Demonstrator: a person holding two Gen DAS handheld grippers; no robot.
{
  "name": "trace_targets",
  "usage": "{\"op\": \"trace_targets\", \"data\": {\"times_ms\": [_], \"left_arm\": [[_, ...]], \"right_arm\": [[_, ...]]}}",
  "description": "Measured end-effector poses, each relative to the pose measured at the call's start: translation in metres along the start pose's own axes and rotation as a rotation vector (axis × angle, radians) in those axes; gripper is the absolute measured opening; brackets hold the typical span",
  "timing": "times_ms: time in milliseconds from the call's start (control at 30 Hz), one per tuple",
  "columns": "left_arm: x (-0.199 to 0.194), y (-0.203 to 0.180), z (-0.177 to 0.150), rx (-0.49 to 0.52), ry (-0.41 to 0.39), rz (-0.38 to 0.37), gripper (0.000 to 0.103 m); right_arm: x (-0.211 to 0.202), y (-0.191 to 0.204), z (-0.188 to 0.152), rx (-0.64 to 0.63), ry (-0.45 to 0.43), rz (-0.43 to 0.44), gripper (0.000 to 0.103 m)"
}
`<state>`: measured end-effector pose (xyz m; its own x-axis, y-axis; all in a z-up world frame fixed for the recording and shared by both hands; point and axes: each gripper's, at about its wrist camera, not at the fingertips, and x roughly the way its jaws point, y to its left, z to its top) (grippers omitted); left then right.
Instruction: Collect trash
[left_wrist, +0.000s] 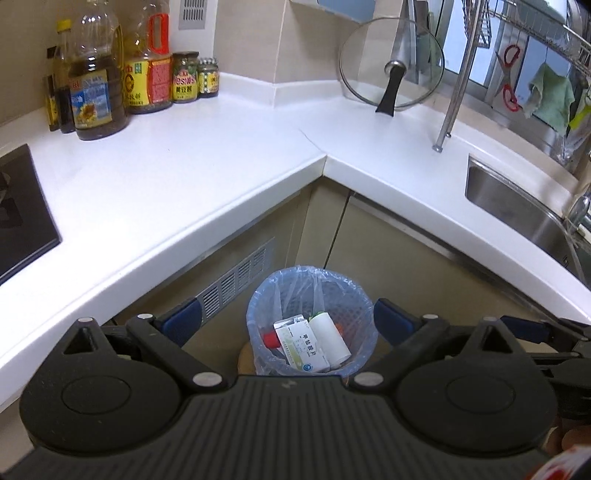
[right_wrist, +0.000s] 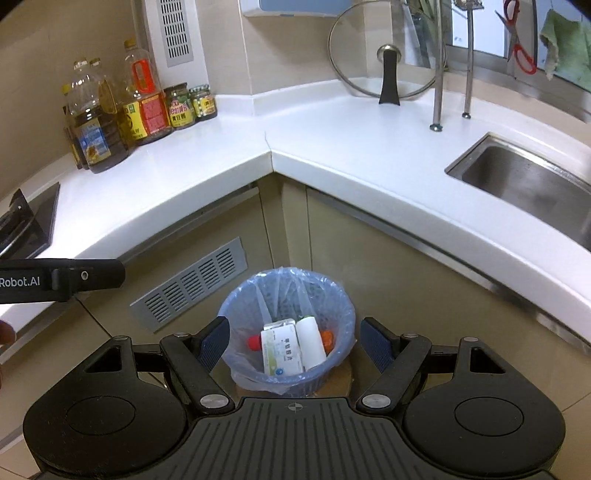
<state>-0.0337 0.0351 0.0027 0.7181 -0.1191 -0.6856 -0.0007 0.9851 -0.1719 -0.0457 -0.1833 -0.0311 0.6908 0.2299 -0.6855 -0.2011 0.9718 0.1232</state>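
A blue mesh trash bin (left_wrist: 360, 314) lined with a clear plastic bag stands on the floor in the corner under the white countertop (left_wrist: 147, 177). Inside lie a white and green medicine box (left_wrist: 301, 345), a white cylinder (left_wrist: 330, 339) and a small red-capped item (left_wrist: 270, 338). My left gripper (left_wrist: 288, 319) is open and empty, held above the bin. The bin also shows in the right wrist view (right_wrist: 340, 306), with the box (right_wrist: 280, 350) and cylinder (right_wrist: 311, 341). My right gripper (right_wrist: 294, 341) is open and empty above the bin too. The left gripper's body (right_wrist: 62, 278) shows at the left.
Oil bottles and jars (left_wrist: 110, 81) stand at the back left of the counter. A stove (left_wrist: 22, 206) is at the left. A glass pot lid (left_wrist: 391, 62) leans at the back. A steel sink (right_wrist: 524, 184) and dish rack leg (right_wrist: 437, 74) are at the right.
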Motion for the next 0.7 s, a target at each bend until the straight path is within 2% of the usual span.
{"op": "trace_targets", "data": {"times_ms": [233, 700], "left_arm": [[-0.014, -0.006, 0.01, -0.022, -0.041, 0.029, 0.099], [-0.013, -0.019, 0.018, -0.062, -0.052, 0.071, 0.099]], "right_arm": [[-0.012, -0.001, 0.018, 0.005, -0.019, 0.021, 0.078], [-0.017, -0.01, 0.041, -0.042, -0.062, 0.055, 0.078]]}}
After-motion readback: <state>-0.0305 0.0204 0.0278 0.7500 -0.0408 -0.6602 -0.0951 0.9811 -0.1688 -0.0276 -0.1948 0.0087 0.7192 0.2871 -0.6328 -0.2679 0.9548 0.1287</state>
